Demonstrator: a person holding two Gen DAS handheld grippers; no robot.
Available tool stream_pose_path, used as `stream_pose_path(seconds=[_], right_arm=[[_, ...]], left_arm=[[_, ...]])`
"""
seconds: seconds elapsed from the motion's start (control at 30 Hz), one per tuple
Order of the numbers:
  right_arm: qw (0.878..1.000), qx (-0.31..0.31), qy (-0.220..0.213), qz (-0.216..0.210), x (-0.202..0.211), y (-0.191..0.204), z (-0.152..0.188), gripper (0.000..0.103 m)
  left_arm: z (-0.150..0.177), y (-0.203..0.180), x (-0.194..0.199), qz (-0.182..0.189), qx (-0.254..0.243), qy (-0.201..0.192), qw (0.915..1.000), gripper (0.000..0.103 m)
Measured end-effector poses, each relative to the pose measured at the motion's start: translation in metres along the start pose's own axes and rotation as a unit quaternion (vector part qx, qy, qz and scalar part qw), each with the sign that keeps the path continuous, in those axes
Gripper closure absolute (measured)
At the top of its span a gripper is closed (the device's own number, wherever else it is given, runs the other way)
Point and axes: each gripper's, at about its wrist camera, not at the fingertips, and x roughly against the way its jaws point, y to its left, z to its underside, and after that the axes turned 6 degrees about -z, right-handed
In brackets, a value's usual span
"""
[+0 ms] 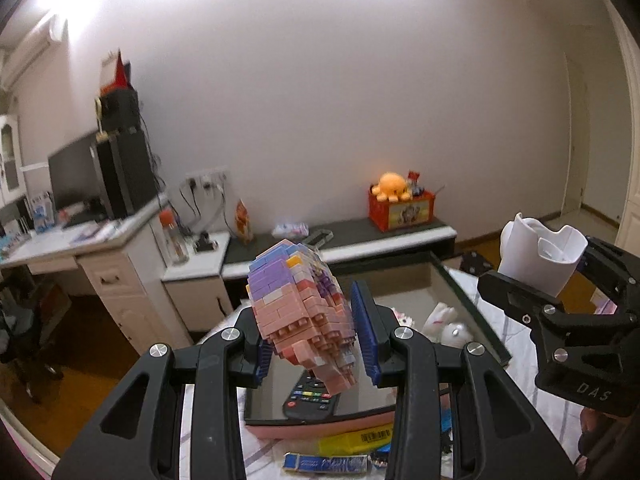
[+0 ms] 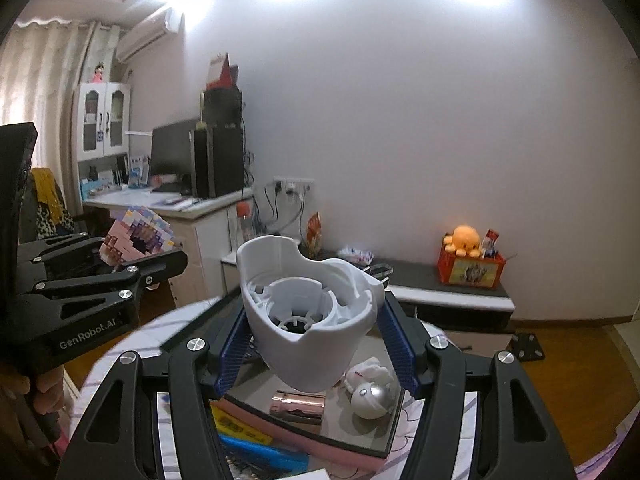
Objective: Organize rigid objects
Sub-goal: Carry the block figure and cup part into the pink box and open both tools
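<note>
Your left gripper [image 1: 316, 344] is raised, jaws clamped on a load; your right gripper [image 2: 316, 344] likewise, held alongside it.

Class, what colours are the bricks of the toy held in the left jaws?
Pink and purple brick toy; left wrist view.

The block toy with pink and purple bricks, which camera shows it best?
The left wrist view. There the block toy sits in the middle, close up, gripped between the left gripper jaws, so you can see its bricks. In the right wrist view the block toy is small, far to the left, partly hidden behind the gripper.
</note>
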Motion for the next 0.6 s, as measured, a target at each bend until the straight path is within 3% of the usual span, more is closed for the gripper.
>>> stream_pose_path(seconds=[0.27,0.53,0.6], right_arm=[[0.996,-0.022,0.089,0.007,-0.065,-0.029,0.030,0.040],[0.989,-0.030,0.143,0.010,-0.099,-0.046,0.049,0.040],[0.988,-0.037,0.147,0.004,-0.102,-0.049,0.052,0.040]], left_arm=[[0.031,-0.024,-0.079,0.007,-0.012,0.093,0.9956,0.067],[0.050,-0.035,-0.111,0.011,-0.026,0.136,0.9904,0.066],[0.051,-0.037,-0.111,0.007,-0.030,0.137,0.9901,0.061]])
